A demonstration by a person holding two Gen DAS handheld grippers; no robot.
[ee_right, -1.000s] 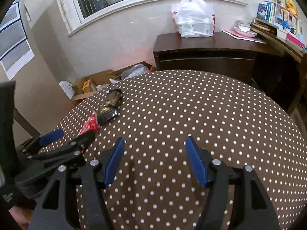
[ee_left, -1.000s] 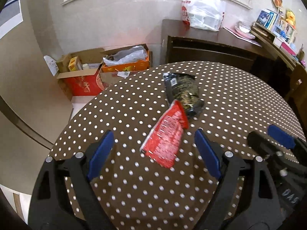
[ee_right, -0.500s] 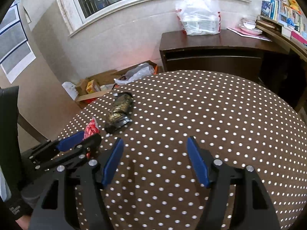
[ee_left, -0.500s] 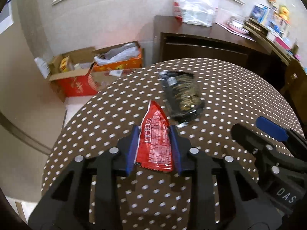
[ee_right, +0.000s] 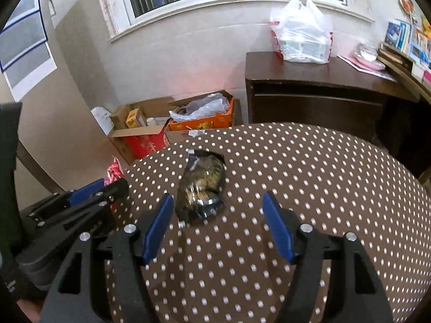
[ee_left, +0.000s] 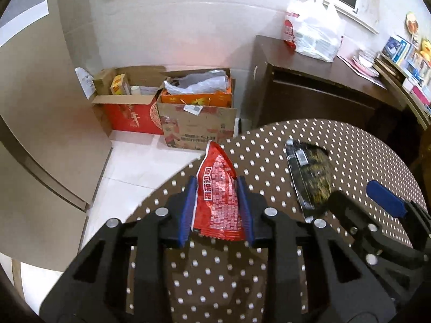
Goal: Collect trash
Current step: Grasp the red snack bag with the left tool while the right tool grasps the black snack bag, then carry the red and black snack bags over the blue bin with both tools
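My left gripper is shut on a red snack wrapper and holds it above the left edge of the brown polka-dot table. A dark snack packet lies on the table to its right. In the right wrist view that dark packet lies just ahead of my right gripper, which is open and empty, with the packet near its left finger. The left gripper shows at the left there, with a bit of the red wrapper beyond it.
Open cardboard boxes with bags and cartons stand on the floor by the wall past the table's edge. A dark wooden desk with a white plastic bag stands at the back right. Shelves with books are at the far right.
My left gripper closed on the red wrapper, lifted it and swung left toward the table's edge. My right gripper moved forward and left until the dark packet lies just ahead of its fingers.
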